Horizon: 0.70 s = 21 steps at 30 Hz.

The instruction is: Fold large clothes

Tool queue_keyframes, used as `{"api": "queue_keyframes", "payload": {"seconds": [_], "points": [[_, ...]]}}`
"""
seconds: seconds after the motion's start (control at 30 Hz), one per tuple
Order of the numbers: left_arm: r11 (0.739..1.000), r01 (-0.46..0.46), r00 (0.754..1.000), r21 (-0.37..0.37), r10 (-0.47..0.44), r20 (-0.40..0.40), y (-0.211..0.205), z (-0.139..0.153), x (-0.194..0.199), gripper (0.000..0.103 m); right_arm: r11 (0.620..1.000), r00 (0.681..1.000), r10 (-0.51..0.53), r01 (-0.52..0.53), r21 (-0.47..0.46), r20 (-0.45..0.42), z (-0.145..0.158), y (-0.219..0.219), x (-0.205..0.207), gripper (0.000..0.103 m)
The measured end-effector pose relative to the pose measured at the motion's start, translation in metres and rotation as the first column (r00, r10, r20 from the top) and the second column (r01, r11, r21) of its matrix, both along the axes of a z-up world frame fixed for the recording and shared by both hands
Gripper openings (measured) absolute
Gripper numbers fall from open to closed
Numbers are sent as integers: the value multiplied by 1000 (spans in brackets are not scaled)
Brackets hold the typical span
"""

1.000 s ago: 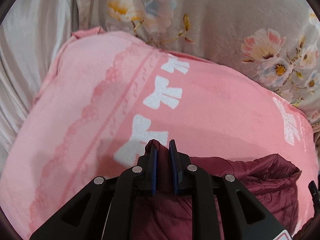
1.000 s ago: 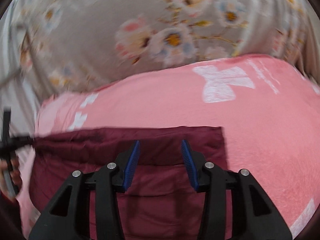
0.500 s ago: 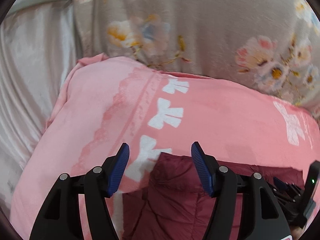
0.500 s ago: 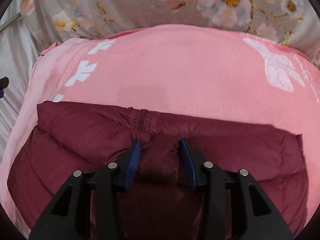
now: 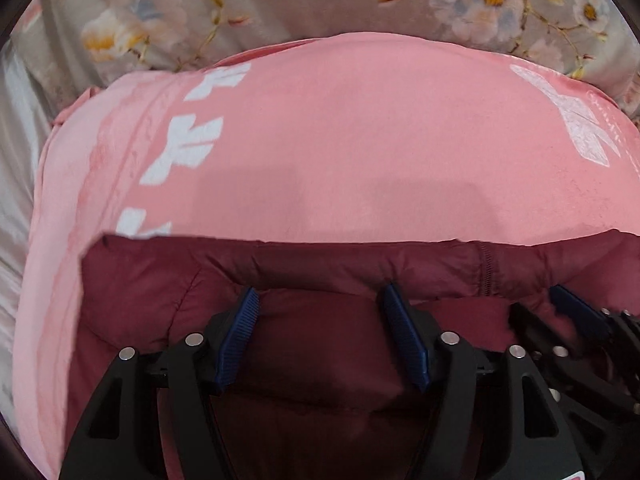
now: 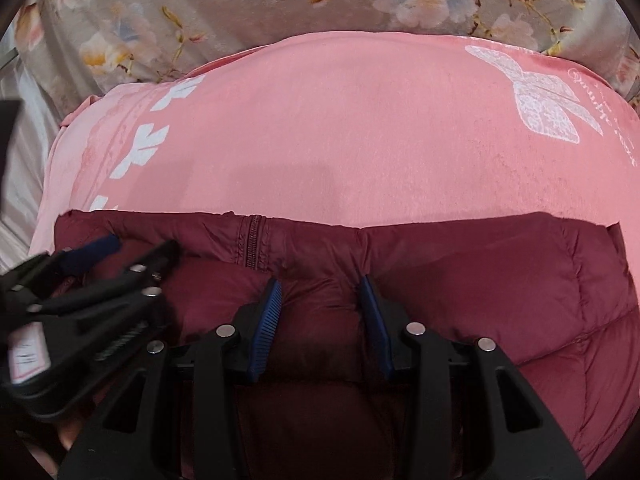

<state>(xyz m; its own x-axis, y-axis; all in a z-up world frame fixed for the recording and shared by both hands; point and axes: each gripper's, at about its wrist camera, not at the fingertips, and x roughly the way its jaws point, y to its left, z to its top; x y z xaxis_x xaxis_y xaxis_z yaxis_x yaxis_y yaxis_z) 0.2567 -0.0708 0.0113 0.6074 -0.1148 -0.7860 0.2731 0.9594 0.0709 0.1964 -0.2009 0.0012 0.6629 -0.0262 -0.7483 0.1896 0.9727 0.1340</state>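
Note:
A maroon puffer jacket [image 5: 160, 300] [image 6: 500, 280] lies folded on a pink blanket [image 5: 340, 140] [image 6: 340, 140], its far edge straight and the zipper [image 6: 252, 244] showing. My left gripper [image 5: 320, 292] hovers low over the jacket's left part. Its jaws are opening wide and the pads [image 5: 240, 332] press on nothing; fabric lies beneath them. My right gripper [image 6: 320, 280] is shut on a bunched ridge of the jacket near the far edge. Both grippers sit side by side: the right gripper [image 5: 568, 304] shows in the left wrist view, the left gripper [image 6: 132, 254] in the right wrist view.
The pink blanket, printed with white bows [image 5: 188, 148], rests on grey floral bedding [image 5: 300, 0] [image 6: 240, 8]. A pale satin sheet [image 5: 16, 140] lies at the left. A person's fingers [image 6: 70, 434] hold the left gripper's handle.
The left gripper let go of the jacket edge, opened wide and swung right and down beside the right gripper. The right gripper sank onto the jacket, still pinching its fabric.

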Motion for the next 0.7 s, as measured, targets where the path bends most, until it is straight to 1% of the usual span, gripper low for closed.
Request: {"api": "queue_keyframes", "payload": {"seconds": [0.03,0.07,0.23,0.47,0.53,0.57,0.6,0.67,0.7], "points": [[1000,-10,1000,-18,10,11,4,-4,-2,69,1000,1000,-1,1,2,6,-2,1,-1,39],[1000,-17,1000,-20,17,20,5,-5,-3,70,1000,1000,-1,1,-2,14,-3,2,-3,39],[999,-38,997,15,37,70,3,-9,-10,71,997,999,-5,8,-75,34,-7,11,-4,40],[999,-51,996,17,50,73,2,-11,-5,76,998,998,-11,14,-59,57,-9,7,-5,40],[999,-52,996,13,51,72,3,-12,-5,76,999,997,-11,14,-33,75,-7,5,-8,40],[999,-50,996,5,49,68,4,-11,-5,76,1000,996,-21,22,-7,92,-4,0,-13,40],[999,-44,997,-14,45,60,8,-9,-5,76,998,993,-53,50,25,110,2,-9,-22,39],[996,-26,999,-85,30,42,23,2,-7,76,994,987,-98,92,54,129,14,-23,-38,39],[993,-28,998,-117,33,44,34,8,-9,76,992,983,-124,119,48,136,21,-33,-49,40]]}}
